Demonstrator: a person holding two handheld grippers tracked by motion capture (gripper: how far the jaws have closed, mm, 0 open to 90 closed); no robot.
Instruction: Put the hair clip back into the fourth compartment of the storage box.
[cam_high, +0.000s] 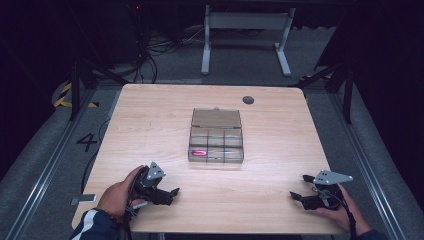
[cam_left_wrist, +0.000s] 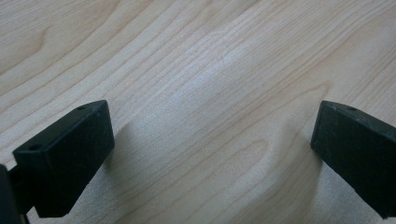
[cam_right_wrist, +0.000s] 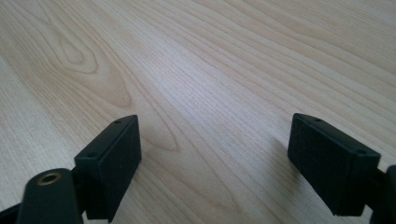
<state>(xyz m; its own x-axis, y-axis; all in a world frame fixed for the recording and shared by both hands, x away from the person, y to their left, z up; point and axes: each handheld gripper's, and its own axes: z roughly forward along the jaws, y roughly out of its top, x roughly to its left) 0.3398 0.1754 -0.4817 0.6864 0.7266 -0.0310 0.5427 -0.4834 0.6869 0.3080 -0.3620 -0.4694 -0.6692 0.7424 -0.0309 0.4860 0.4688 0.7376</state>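
Observation:
A clear plastic compartment box (cam_high: 216, 136) lies at the middle of the wooden table (cam_high: 150, 115), its lid swung back. A pink item (cam_high: 199, 152) rests in its near-left compartment. My left gripper (cam_high: 170, 194) rests near the front left, held by a hand, jaws wide apart over bare wood (cam_left_wrist: 210, 140). My right gripper (cam_high: 300, 187) rests near the front right, also open, with bare wood (cam_right_wrist: 215, 140) between its jaws. Both sit well short of the box.
A dark round grommet (cam_high: 248, 100) sits near the table's far edge. Beyond the table stand a white desk frame (cam_high: 245, 30) and cables on the floor. Broad bare wood surrounds the box on both sides.

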